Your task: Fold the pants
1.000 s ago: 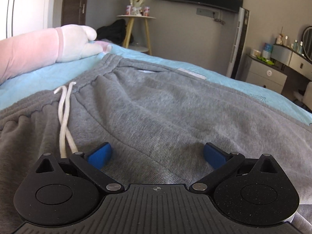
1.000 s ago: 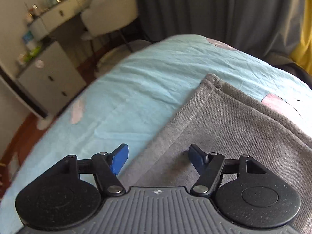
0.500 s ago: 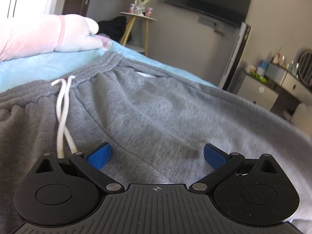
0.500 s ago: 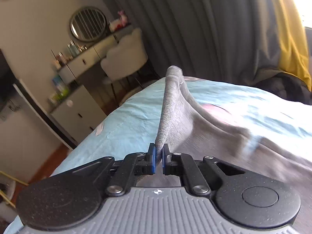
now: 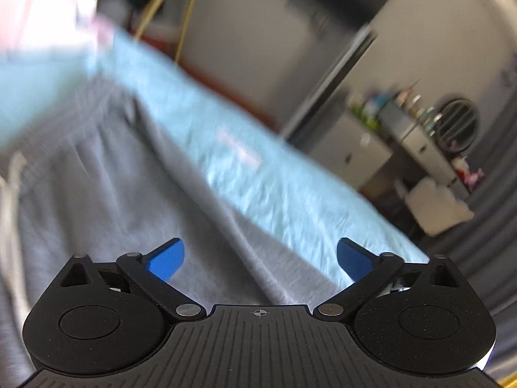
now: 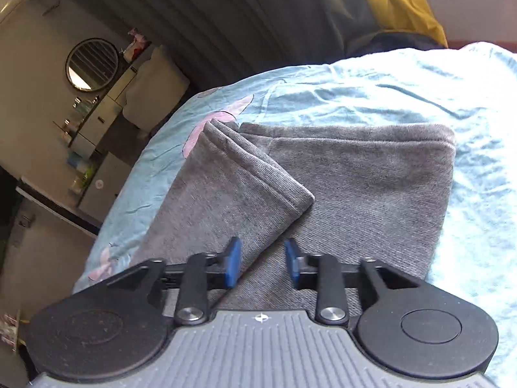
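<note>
Your left wrist view is heavily motion-blurred: the grey pants (image 5: 106, 194) lie on the light blue bed sheet (image 5: 274, 177), and a white streak at the far left edge is too smeared to identify. Your left gripper (image 5: 260, 257) is spread wide, holding nothing. The right view is sharp. Your right gripper (image 6: 262, 263) is partly spread, its blue pads (image 6: 233, 260) clear of the cloth, above a pant leg (image 6: 232, 190) folded back over itself. No writing is readable anywhere.

Motion blur smears the pants (image 5: 106, 194) and bedsheet (image 5: 258, 174).
</note>
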Available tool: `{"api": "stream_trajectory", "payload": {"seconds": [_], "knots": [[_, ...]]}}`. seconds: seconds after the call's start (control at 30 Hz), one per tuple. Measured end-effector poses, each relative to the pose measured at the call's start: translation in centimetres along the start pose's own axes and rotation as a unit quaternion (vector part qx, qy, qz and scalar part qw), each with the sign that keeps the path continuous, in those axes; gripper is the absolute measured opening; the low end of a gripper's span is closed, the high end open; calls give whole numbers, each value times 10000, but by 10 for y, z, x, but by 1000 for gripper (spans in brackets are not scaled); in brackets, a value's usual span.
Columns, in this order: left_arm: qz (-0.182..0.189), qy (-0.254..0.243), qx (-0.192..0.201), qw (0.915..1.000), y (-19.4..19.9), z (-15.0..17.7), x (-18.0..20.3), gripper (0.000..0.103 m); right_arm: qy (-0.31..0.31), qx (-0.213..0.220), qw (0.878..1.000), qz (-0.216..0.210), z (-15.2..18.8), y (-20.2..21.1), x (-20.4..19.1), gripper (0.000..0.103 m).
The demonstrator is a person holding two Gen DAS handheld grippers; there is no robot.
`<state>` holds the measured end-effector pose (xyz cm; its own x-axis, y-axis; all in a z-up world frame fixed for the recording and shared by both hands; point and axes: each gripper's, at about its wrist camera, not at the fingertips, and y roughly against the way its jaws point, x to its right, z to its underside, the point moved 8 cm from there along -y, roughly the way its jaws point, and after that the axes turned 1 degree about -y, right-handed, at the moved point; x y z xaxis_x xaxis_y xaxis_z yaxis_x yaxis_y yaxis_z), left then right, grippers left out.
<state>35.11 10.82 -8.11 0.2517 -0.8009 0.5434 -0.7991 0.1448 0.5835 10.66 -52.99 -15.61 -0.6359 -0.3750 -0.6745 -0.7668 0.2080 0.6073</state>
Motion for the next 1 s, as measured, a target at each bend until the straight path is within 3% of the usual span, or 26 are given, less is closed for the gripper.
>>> {"api": "stream_trajectory", "payload": {"seconds": [0.07, 0.13, 0.17, 0.2, 0.3, 0.33, 0.37, 0.4, 0.43, 0.5, 0.63, 0.73, 0.83, 0.93, 1.0], "knots": [[-39, 224, -328, 9992, -25, -1, -5, 80, -238, -15, 9996, -169, -2, -8, 1, 62], [-18, 361, -644, 9973, -48, 4, -7, 77, -577, -113, 9980, -245, -4, -22, 4, 62], [-55, 453, -778, 9959, -57, 5, -9, 69, -675, -125, 9972, -297, -6, -27, 4, 62], [-88, 507, -845, 9951, -64, 8, -10, 60, -706, -119, 9969, -323, -8, -32, 2, 60], [-48, 695, -893, 9936, -74, 9, -17, 52, -519, -189, 9979, -350, -10, -45, -10, 56], [9, 777, -939, 9925, -75, 7, -17, 48, -462, -240, 9981, -335, -10, -51, -14, 51], [42, 837, -989, 9916, -74, 6, -18, 21, -409, -249, 9984, -294, -10, -55, -17, 43], [10, 890, -1083, 9901, -72, 5, -19, 8, -347, -310, 9986, -259, -10, -59, -20, 17], [21, 976, -1099, 9891, -67, 4, -20, 7, -275, -433, 9986, -138, -9, -62, -22, 5], [155, 1021, -910, 9905, -47, -1, -17, 7, 54, -437, 9990, 75, -14, -58, -32, 5], [654, 544, -505, 9951, 26, -7, -5, 7, 826, 69, 9954, -471, -50, -8, -65, 5], [854, 99, -294, 9959, 93, 10, -18, 7, 1082, 461, 9916, -535, -77, 31, -66, 5], [808, 135, -533, 9952, 138, 52, -47, 7, 1159, 503, 9911, -422, -83, 55, -41, 5], [331, 40, -1042, 9940, 152, 102, -79, 8, 1169, 330, 9926, 14, -69, 56, -3, 5], [41, 245, -1329, 9908, 150, 121, -99, 11, 1116, 99, 9927, 451, -53, 45, 26, 5]]}}
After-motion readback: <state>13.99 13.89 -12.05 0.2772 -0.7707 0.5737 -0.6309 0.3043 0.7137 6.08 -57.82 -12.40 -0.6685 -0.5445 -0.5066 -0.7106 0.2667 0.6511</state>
